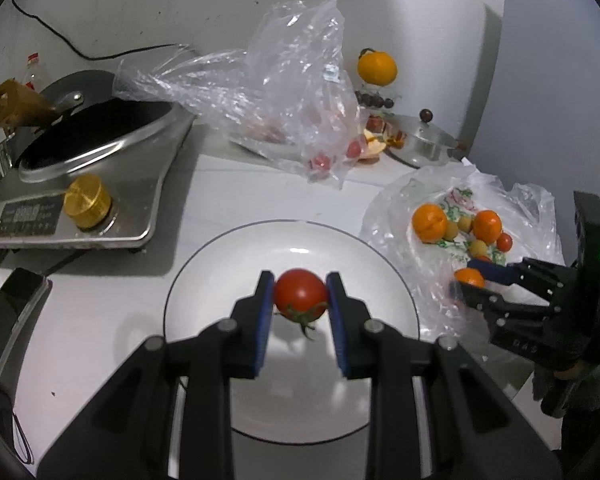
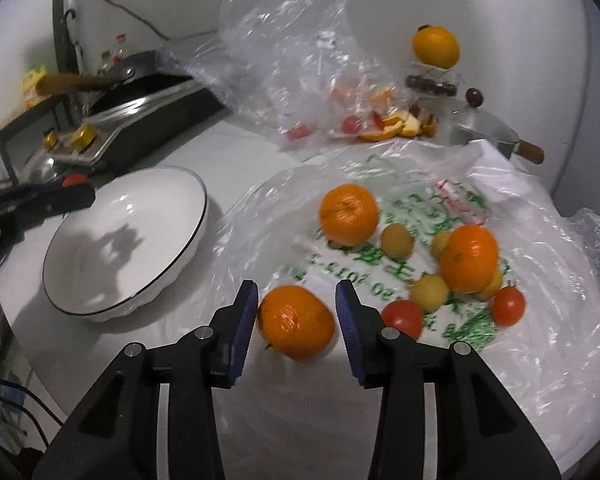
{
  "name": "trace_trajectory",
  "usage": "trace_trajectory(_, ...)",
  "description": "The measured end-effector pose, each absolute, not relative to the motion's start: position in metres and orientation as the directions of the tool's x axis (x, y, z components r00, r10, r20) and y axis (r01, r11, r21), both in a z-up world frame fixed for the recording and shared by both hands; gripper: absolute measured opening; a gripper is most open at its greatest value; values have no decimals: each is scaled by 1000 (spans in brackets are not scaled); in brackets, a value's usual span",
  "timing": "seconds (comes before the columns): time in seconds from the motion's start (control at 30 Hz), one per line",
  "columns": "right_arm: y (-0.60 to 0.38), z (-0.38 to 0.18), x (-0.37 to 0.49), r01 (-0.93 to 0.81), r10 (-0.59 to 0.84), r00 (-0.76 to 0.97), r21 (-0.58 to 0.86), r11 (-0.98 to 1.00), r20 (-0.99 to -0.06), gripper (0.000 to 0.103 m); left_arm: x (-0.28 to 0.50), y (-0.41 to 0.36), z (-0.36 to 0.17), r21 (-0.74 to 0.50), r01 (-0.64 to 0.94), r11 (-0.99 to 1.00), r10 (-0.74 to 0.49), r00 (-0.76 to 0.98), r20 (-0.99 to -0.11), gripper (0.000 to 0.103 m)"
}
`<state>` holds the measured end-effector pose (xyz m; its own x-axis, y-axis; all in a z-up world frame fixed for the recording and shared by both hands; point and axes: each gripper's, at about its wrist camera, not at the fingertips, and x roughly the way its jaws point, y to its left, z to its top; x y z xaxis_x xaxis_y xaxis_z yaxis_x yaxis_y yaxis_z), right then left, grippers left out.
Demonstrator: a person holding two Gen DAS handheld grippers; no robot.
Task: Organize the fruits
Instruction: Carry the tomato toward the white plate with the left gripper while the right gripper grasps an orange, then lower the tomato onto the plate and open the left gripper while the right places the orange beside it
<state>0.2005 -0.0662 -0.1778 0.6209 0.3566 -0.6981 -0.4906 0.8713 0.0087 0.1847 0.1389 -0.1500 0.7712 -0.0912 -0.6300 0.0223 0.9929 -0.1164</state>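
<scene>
Black gripper fingers fill the foreground of both views, one pair clamped on a tomato, the other straddling an orange.

White counter [image 1: 100,308] carries everything; on it the crumpled plastic bag [image 2: 540,320] lies spread flat, and the white plate [image 1: 380,264] with a dark rim sits just beside it. Behind them stand a steel cooktop [image 1: 140,184] and a second, clear bag [image 1: 268,92]. Over the plate, the left gripper [image 1: 301,292] hangs with its blue pads pressed tight on a red tomato [image 1: 300,290], stem downward. At the bag's near edge, the right gripper [image 2: 297,320] has its jaws parted around an orange [image 2: 296,322]; the left pad looks to touch it, the right stands clear. Further back on the bag lie two more oranges [image 2: 349,214], small yellow fruits [image 2: 397,241] and two tomatoes [image 2: 508,306].
</scene>
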Motion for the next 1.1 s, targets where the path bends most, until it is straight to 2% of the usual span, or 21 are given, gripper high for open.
trace_trajectory(0.23, -70, -182, 204, -468, 351, 619, 29, 883, -703, 43, 184, 144, -150, -113, 18, 993, -86, 773, -629, 27)
trace_trajectory(0.43, -70, -158, 201, -476, 364, 654, 13, 880, -663, 43, 185, 154, -152, -123, 1, 992, -78, 774, -628, 27)
trace_trajectory(0.7, -35, -130, 206, -567, 470, 650, 32, 823, -597, 43, 189, 168, -158, -136, -42, 990, -55, 769, -636, 27)
trace_trajectory(1.1, 34, -141, 226, -692, 589, 532, 88, 717, -608, 43, 194, 188, -170, -147, -107, 983, -16, 754, -656, 27)
